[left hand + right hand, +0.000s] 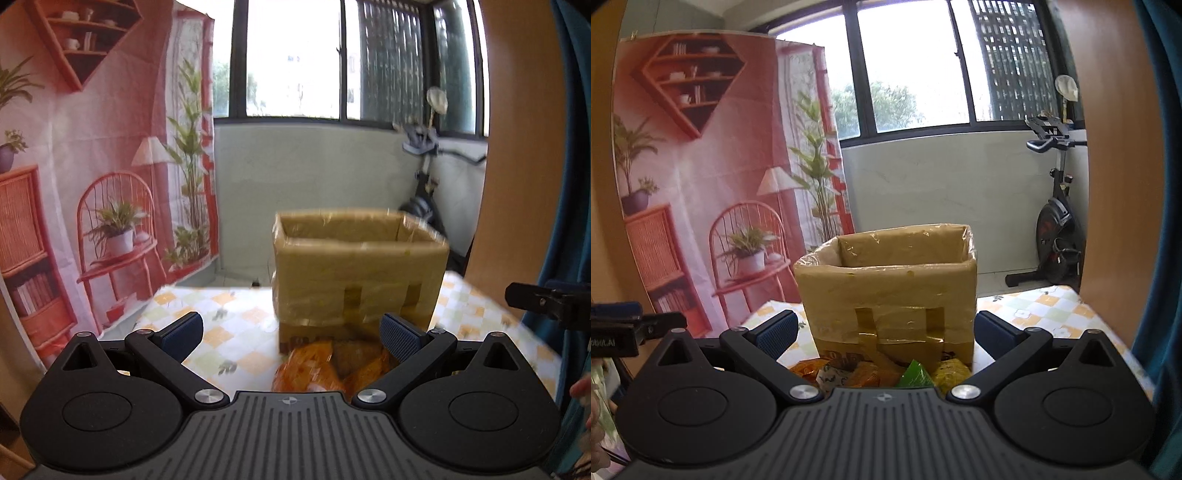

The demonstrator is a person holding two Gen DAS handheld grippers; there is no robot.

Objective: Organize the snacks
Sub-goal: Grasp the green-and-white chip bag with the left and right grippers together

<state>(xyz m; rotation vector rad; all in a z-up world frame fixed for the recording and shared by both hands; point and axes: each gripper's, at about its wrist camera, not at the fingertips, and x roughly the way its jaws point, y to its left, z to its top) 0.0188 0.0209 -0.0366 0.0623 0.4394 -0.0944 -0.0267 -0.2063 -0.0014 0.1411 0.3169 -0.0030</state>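
An open cardboard box (354,273) wrapped in clear tape stands on the checked tablecloth (236,332); it also shows in the right wrist view (890,295). Orange snack packets (328,365) lie in front of it. In the right wrist view orange, white, green and yellow snack packets (875,373) lie at the box's foot. My left gripper (291,332) is open and empty, above the orange packets. My right gripper (886,332) is open and empty, with its fingers either side of the box front. The right gripper's body shows at the left view's right edge (546,299).
A printed backdrop (701,166) of shelves and plants hangs at the left. A window and an exercise bike (1056,229) are behind the table. A wooden panel (1119,166) and a blue curtain (1167,184) are at the right.
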